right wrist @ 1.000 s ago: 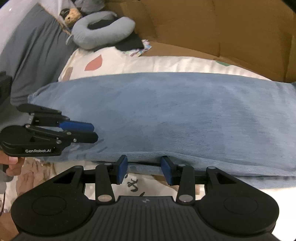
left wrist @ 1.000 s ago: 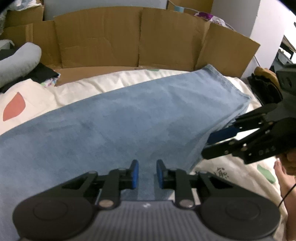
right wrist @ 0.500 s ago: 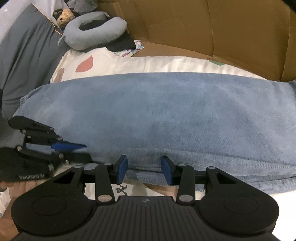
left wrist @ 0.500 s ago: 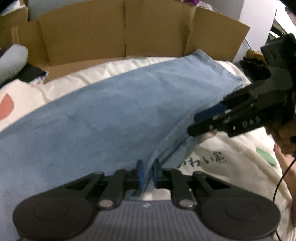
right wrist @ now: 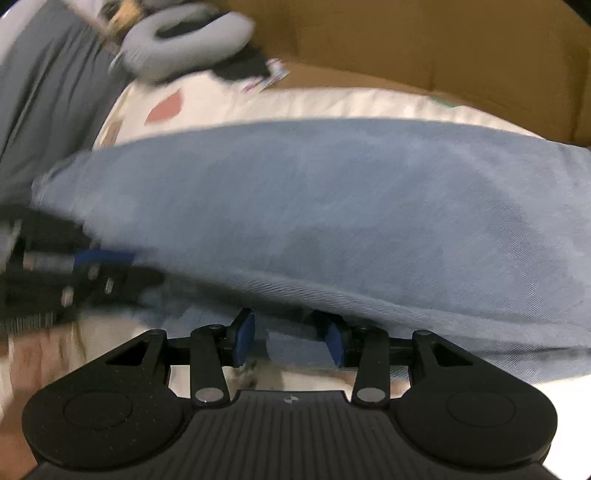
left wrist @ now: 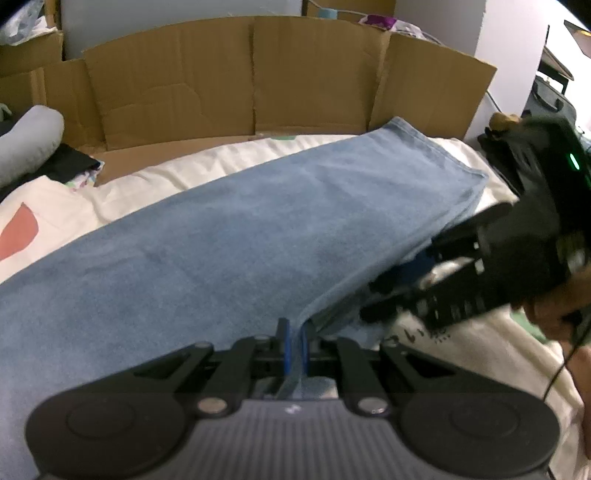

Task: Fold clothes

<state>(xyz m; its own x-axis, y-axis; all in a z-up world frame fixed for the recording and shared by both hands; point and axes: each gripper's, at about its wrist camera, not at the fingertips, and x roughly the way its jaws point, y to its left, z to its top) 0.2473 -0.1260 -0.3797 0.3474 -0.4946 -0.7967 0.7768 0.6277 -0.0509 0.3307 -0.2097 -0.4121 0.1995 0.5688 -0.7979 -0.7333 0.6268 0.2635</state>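
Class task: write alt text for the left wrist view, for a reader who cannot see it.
The left claw is shut on the near edge of blue jeans lying across a cream bedsheet. The right claw, blurred, reaches the same edge further right; a cardboard panel stands behind.

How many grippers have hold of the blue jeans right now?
1: the left gripper is shut on the blue jeans near edge. The right gripper is open at that edge.

I read this as a bedroom in a home. I'm working over a bed point(left wrist: 236, 162) with a cream printed cover; flattened cardboard point(left wrist: 258, 81) lines its far side, a grey neck pillow point(right wrist: 184, 40) lies at one end with a small plush toy point(right wrist: 125, 9) beside it.
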